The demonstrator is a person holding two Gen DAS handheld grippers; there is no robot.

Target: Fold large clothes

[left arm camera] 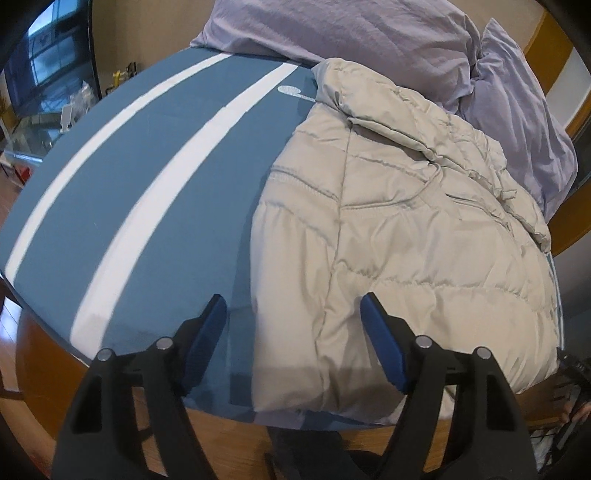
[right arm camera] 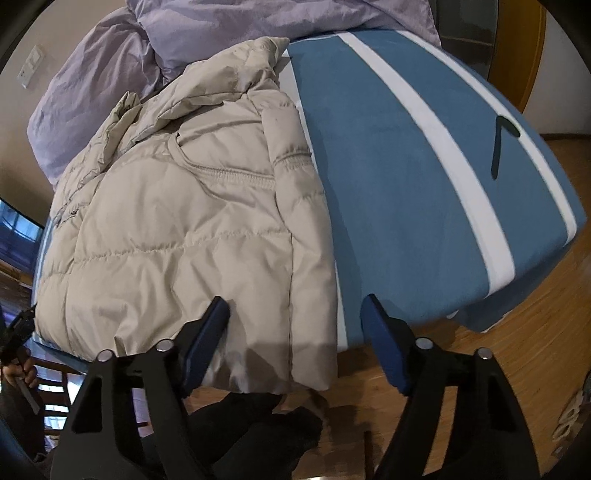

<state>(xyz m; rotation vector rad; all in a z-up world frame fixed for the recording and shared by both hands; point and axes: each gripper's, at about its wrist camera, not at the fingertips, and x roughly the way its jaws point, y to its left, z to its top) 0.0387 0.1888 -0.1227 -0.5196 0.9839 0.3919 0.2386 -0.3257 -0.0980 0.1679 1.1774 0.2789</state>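
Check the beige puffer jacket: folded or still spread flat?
Partly folded: the beige puffer jacket has its sides turned inward, making a narrow block, hem toward the near edge. No crosswise fold yet.

lilac bedding (left arm camera: 351, 33) bunched behind, blue white-striped cover (left arm camera: 166, 184) on wood floor (right arm camera: 535, 350)

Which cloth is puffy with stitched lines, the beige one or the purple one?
The beige jacket in front. It has quilted seams and puffed panels. The purple bedding behind it is thin and just wrinkled.

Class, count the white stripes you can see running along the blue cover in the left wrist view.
2. One white stripe runs down the middle of the blue cover; the other stripe lies nearer its left edge. The beige puffer jacket may hide more.
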